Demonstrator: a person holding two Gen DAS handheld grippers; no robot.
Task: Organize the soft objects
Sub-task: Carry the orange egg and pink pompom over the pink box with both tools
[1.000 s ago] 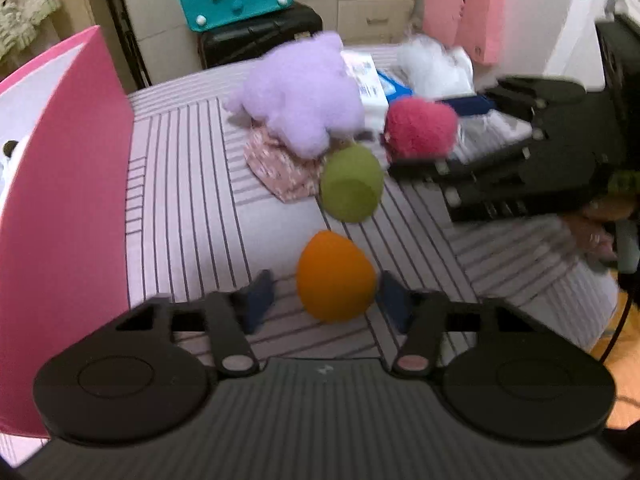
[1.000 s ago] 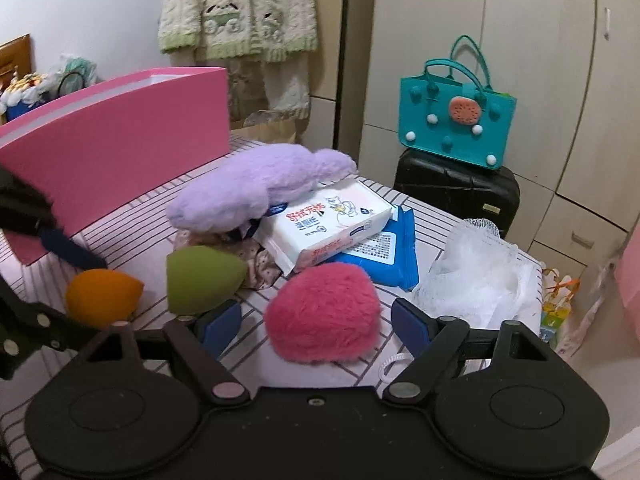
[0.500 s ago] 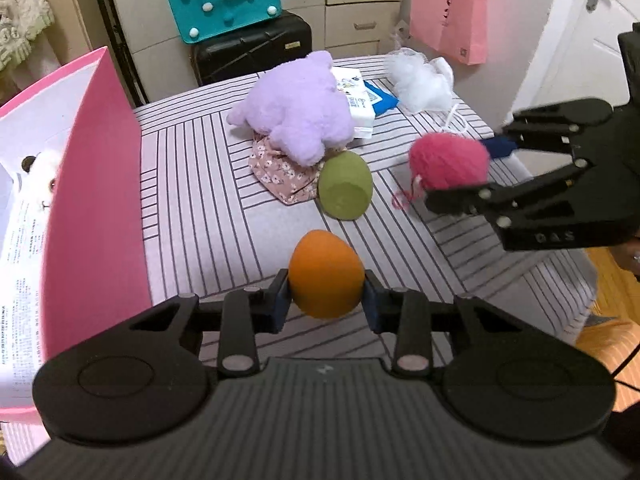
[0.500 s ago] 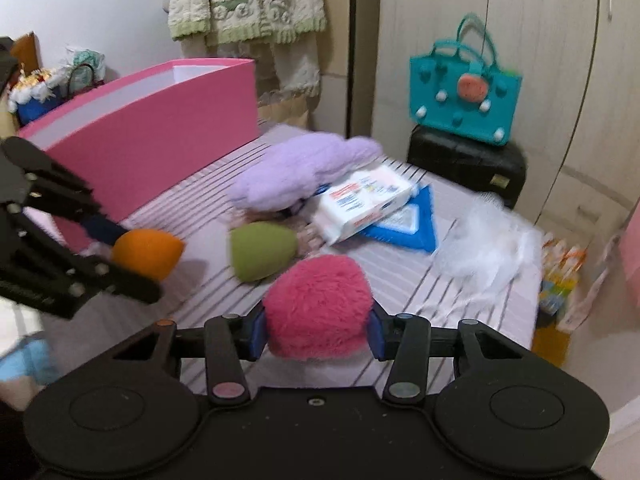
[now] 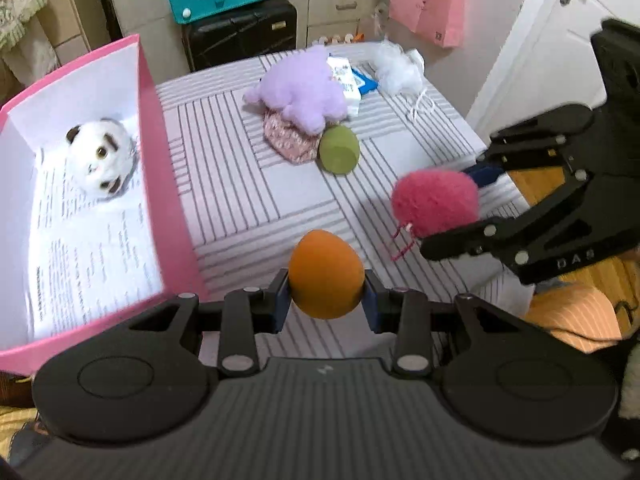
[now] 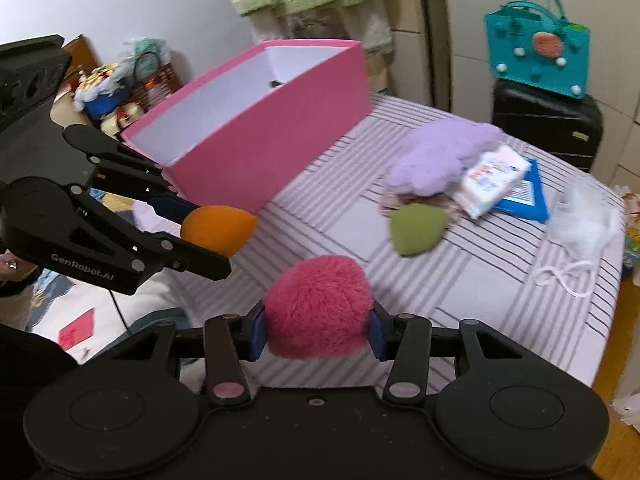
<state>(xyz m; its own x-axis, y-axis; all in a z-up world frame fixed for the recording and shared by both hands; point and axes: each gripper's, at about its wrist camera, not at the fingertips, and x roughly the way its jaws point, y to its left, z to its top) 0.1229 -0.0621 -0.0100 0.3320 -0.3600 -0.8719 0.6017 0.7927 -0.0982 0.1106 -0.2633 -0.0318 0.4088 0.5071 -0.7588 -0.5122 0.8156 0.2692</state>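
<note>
My left gripper (image 5: 325,294) is shut on an orange egg-shaped sponge (image 5: 325,278) and holds it above the striped table, right of the pink box (image 5: 160,168). My right gripper (image 6: 317,330) is shut on a pink fluffy ball (image 6: 318,306), lifted above the table; the ball also shows in the left wrist view (image 5: 436,202). A green sponge (image 5: 339,150), a purple plush (image 5: 302,94) and a floral cloth (image 5: 286,142) lie on the table. A white plush panda (image 5: 102,158) lies inside the box.
A wipes pack (image 6: 494,180), a blue packet (image 6: 524,192) and a white mesh puff (image 6: 580,220) lie at the table's far side. A black suitcase (image 6: 548,120) with a teal bag (image 6: 538,50) stands behind. The striped table (image 6: 480,280) ends at the right.
Both grippers closed on their objects, the left on the orange sponge and the right on the pink ball, then lifted them and drew back from the table toward the box side.
</note>
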